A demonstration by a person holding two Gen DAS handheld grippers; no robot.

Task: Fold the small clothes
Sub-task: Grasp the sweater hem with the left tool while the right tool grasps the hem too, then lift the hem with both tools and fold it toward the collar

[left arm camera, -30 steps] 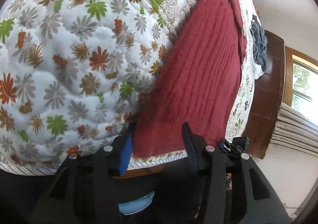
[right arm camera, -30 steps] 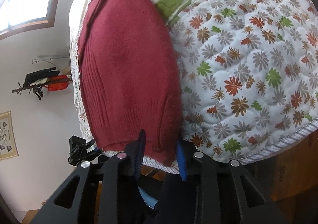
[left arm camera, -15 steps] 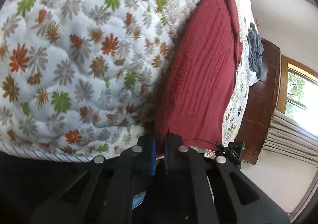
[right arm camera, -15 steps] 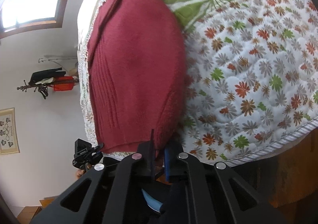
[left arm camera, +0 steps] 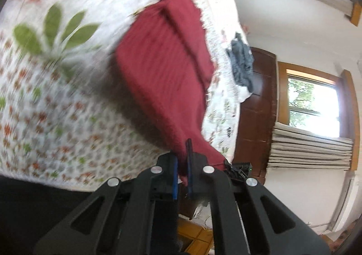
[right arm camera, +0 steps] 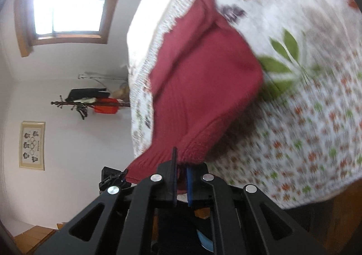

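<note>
A dark red knitted sweater (left arm camera: 163,67) lies on a bed with a leaf-patterned quilt (left arm camera: 45,96). Its near hem is lifted off the quilt and casts a shadow under it. My left gripper (left arm camera: 182,153) is shut on one corner of the hem. In the right wrist view the same sweater (right arm camera: 199,87) rises toward the camera, and my right gripper (right arm camera: 181,162) is shut on the ribbed hem at the other corner. The far end of the sweater still rests on the bed near its edge. Both views are blurred by motion.
A grey-blue garment (left arm camera: 242,62) lies at the bed's far edge by a dark wooden headboard (left arm camera: 258,107). Windows (left arm camera: 312,105) and a folded curtain are on that side. A coat rack (right arm camera: 90,103) and a framed picture (right arm camera: 32,145) stand against the other wall.
Both grippers went from open around the hem to shut on it, then rose and drew back, lifting the near end of the sweater off the quilt.
</note>
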